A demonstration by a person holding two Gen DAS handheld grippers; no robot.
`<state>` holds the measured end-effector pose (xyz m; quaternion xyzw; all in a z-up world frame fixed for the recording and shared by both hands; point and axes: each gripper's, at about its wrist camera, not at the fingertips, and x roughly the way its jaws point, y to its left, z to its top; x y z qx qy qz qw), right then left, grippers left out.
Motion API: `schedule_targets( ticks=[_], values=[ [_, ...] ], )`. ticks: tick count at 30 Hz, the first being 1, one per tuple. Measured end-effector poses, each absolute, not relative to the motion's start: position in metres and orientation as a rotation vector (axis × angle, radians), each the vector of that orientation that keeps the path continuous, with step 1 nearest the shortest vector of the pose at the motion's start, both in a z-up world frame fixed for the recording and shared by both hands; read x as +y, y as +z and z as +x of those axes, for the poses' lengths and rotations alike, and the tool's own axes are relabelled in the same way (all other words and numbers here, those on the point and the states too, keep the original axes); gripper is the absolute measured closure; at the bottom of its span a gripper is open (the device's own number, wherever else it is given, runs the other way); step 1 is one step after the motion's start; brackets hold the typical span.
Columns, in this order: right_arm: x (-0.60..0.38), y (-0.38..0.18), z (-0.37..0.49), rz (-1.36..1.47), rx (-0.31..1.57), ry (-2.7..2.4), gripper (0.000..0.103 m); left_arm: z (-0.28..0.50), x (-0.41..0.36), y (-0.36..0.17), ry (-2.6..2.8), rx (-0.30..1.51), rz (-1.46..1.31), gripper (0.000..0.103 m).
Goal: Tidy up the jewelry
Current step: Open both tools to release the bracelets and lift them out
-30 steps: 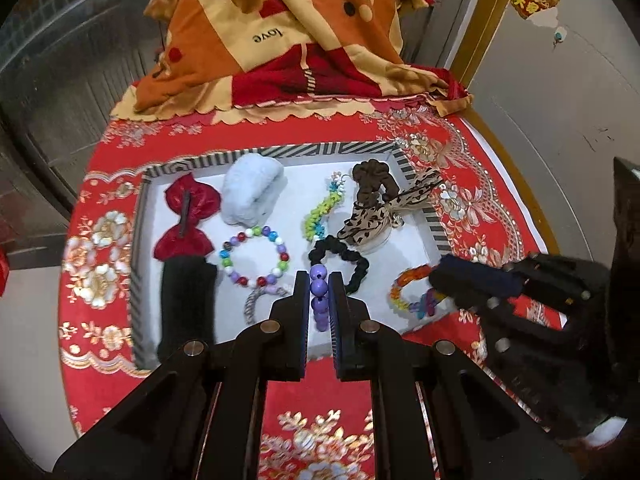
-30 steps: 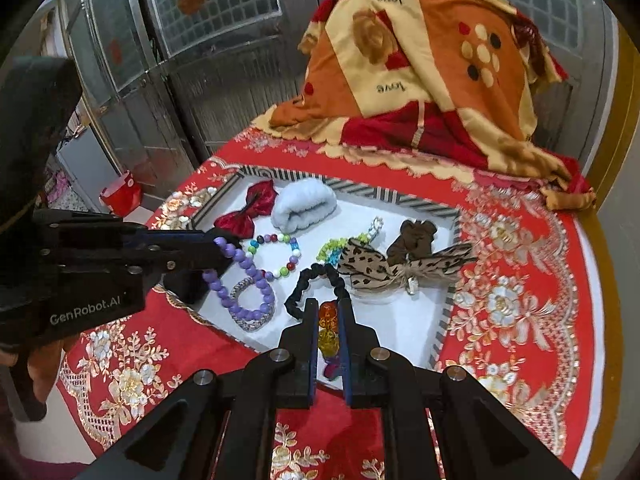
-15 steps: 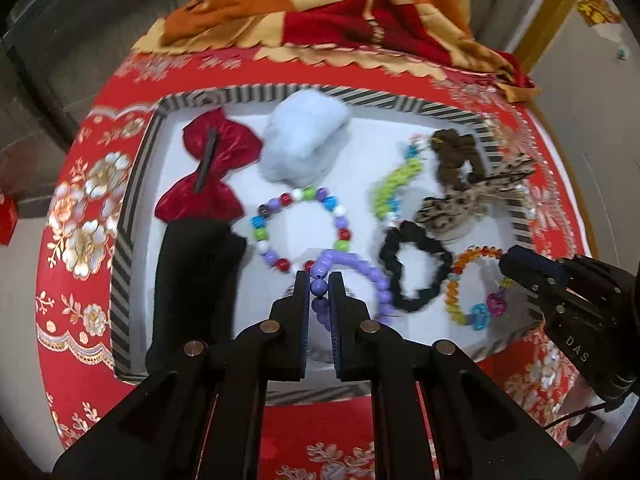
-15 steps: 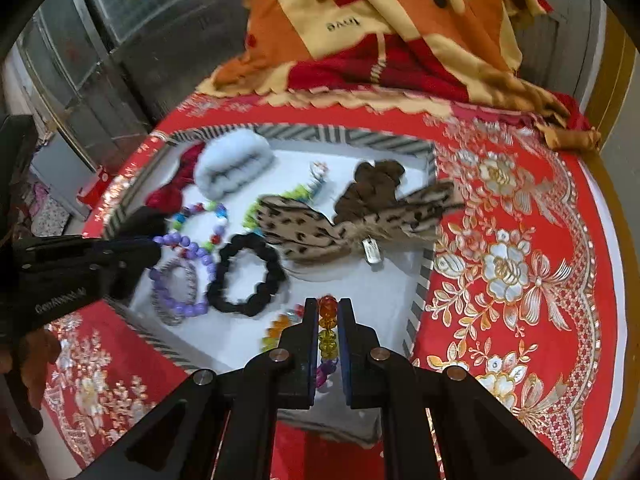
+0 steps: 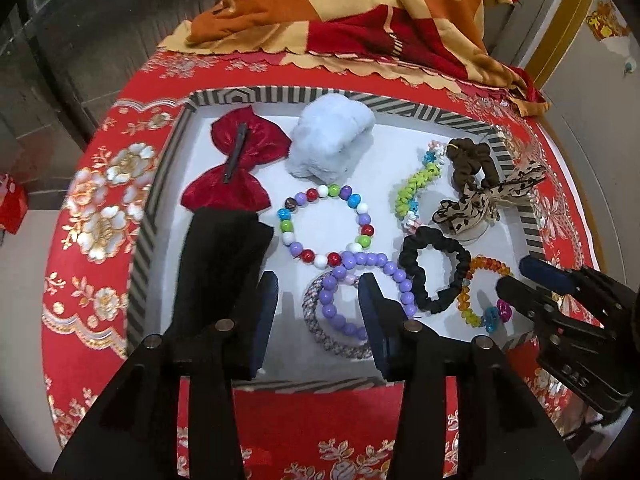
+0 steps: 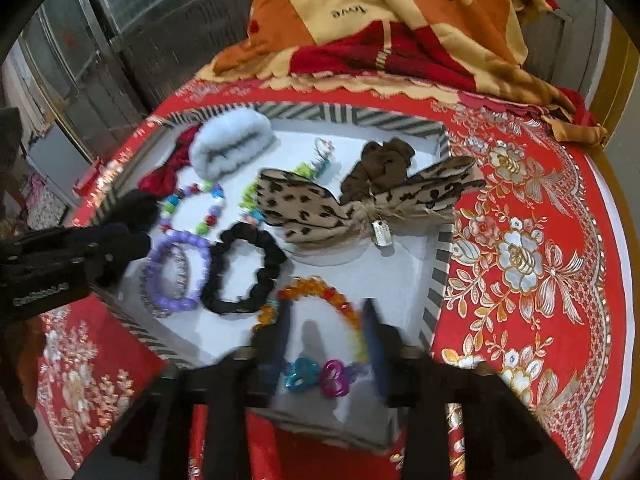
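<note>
My left gripper [image 5: 316, 304] hangs over the near edge of the striped tray [image 5: 144, 240] with its jaws spread wide; they have just been opening, and the purple bead bracelet [image 5: 362, 288] now lies loose on the white floor between the pads, touching neither that I can see. It rests partly on a grey braided band [image 5: 320, 328] just under my fingers. To the left of this gripper a black cloth piece [image 5: 224, 264] lies along the tray's side, with a red bow clip [image 5: 240, 168] beyond it. Straight ahead sits the multicoloured bead bracelet [image 5: 328, 226], and past that a pale blue fluffy scrunchie [image 5: 330, 144]. To the right, just beside the purple beads, is a black scrunchie [image 5: 436, 274].

My right gripper [image 6: 326, 332] is also parted, moderately, its jaws having just opened too. The orange bead bracelet [image 6: 316, 292] with blue and pink charms lies flat in the tray's near right corner, its loop reaching between the two blue pads, released. Ahead of this gripper lies a leopard-print bow [image 6: 340, 204] with a brown scrunchie [image 6: 380, 164] behind it, and a green beaded strand [image 6: 308, 170] to their left. Everything stands on a red floral tablecloth [image 6: 520, 260], with an orange and red blanket [image 6: 380, 12] heaped at the far side
</note>
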<state>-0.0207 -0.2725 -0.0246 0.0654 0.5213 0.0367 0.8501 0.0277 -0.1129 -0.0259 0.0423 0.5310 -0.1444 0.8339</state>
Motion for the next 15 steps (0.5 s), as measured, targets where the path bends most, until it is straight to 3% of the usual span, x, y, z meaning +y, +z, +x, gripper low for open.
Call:
schedule_targets(
  ticks=[9, 15],
  values=[
    [-0.244, 0.044, -0.062, 0.152, 0.888, -0.006, 0.063, -0.001, -0.101, 0.028, -0.269, 0.975, 0.129, 0.062],
    [-0.226, 0.07, -0.08, 0.183, 0.843, -0.076, 0.061, -0.02, -0.085, 0.062, -0.269, 0.896, 0.1, 0.062]
  ],
)
